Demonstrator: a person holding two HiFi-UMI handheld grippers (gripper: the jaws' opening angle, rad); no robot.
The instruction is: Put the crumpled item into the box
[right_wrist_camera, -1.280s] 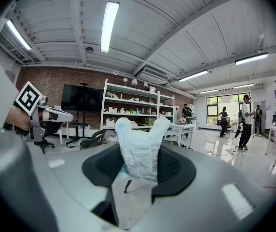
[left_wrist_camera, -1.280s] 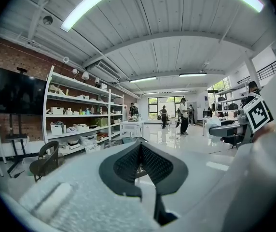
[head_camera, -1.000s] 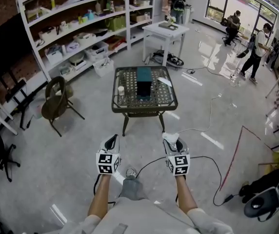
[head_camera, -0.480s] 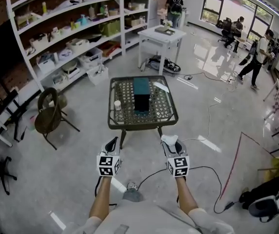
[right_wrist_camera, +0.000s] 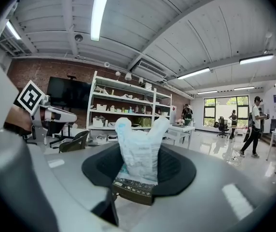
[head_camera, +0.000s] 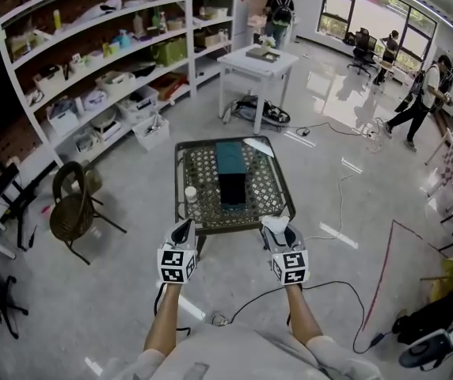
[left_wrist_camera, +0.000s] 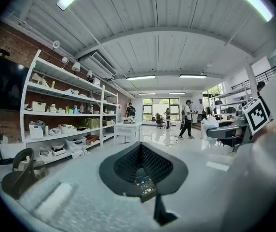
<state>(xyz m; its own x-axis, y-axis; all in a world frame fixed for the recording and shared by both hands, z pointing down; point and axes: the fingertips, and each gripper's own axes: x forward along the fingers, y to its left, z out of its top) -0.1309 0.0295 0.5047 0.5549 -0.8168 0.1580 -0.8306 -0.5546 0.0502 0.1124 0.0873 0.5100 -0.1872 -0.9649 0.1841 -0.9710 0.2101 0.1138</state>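
Pretty busy workshop tbh. There's a dark metal lattice table (head_camera: 203, 172) with a small white cup (head_camera: 190, 193) near its left edge. Long white shelving (head_camera: 92, 77) full of bins runs along the brick wall, with a dark chair (head_camera: 72, 208) nearby. A white table (head_camera: 256, 58) sits further back, a black cable (head_camera: 321, 282) loops across the floor, and a few people (head_camera: 424, 93) are over by the windows.

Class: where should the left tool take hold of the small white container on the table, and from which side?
The small white container stands upright by the table's left edge, apart from the box; probably grip across its round sides, approaching from the near left.
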